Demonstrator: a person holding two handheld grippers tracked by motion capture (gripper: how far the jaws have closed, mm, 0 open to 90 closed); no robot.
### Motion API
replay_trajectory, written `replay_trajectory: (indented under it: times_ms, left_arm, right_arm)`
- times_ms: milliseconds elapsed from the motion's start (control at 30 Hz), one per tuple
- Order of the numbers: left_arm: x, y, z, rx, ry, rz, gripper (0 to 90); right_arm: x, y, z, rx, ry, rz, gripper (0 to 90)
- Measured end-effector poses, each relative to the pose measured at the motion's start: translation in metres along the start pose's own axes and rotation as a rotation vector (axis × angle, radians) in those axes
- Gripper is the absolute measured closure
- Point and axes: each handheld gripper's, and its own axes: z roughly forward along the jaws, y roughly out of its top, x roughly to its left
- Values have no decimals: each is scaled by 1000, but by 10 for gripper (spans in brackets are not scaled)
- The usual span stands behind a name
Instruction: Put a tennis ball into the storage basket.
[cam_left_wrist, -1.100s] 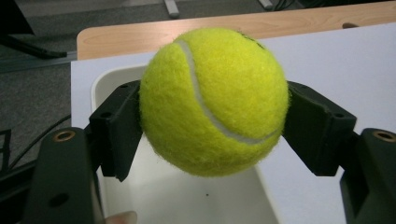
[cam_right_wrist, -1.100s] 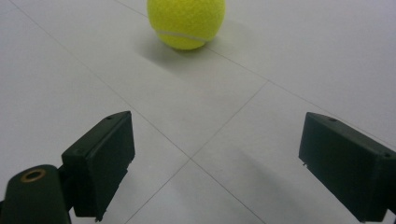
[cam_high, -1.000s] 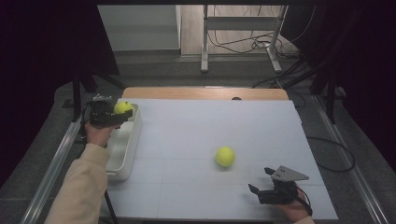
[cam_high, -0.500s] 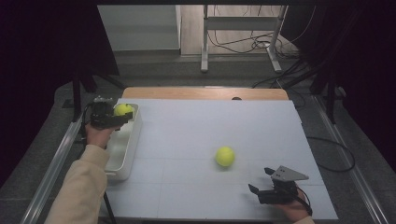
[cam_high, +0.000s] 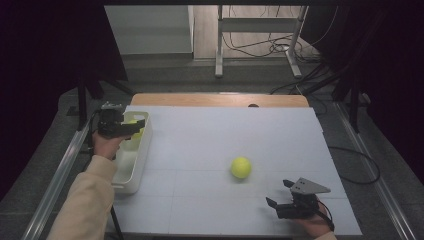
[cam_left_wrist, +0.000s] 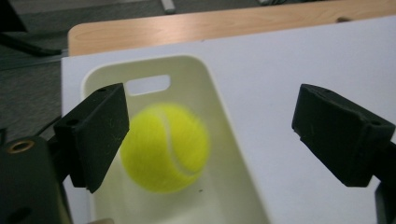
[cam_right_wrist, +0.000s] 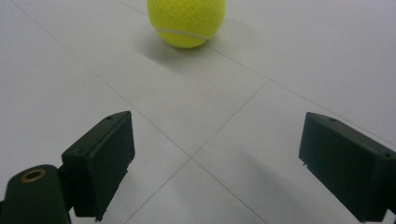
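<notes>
Left hand-held gripper (cam_left_wrist: 210, 135) over the far end of the cream bin (cam_left_wrist: 219, 121), jaws just sprung wide apart. Tennis ball (cam_left_wrist: 163, 147) between them, pressed by neither pad, one black finger (cam_left_wrist: 95, 133) overlapping its near edge in the left gripper view. Blurred, that ball: bright yellow-green felt, fuzzy outline, one pale curved seam sweeping down its face. Hanging above the bin's pale floor, just below the handle slot (cam_left_wrist: 147, 85) cut through the end wall. From the high view, same left hand-held gripper (cam_high: 131, 127) at the tabletop's left edge, a glimpse of yellow (cam_high: 134, 131) at the tips, long narrow bin (cam_high: 134, 165) running back along the edge toward the person's sleeve (cam_high: 87, 200).

Over to the right: right hand-held gripper (cam_high: 280, 205) low on the near right of the white tabletop (cam_high: 210, 135), grey three-cornered plate on top, jaws spread wide, nothing in them. Second tennis ball (cam_high: 241, 167) sitting alone on the white surface, well apart from the bin, near the right tips but clear of them. In the right gripper view, right hand-held gripper (cam_right_wrist: 215, 163) gaping over bare sheet and thin grid lines, the second ball (cam_right_wrist: 187, 21) sharp at the top: dense yellow-green nap, white seam curving low, soft shadow to its left.
</notes>
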Motion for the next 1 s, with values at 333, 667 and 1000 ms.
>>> replay_trajectory:
  times_ms: [333, 667, 1000]
  left_arm:
    - [-19, 2, -17, -92, -118, 38, 129]
    - [-41, 1, -20, -136, -169, 90, 140]
    - [-56, -7, -19, -139, -207, 125, 147]
  right_arm:
    - [1, 1, 0, -9, 3, 1, 108]
    - [-1, 2, -1, -14, -2, 4, 108]
    - [-6, 3, 0, -29, 14, 23, 108]
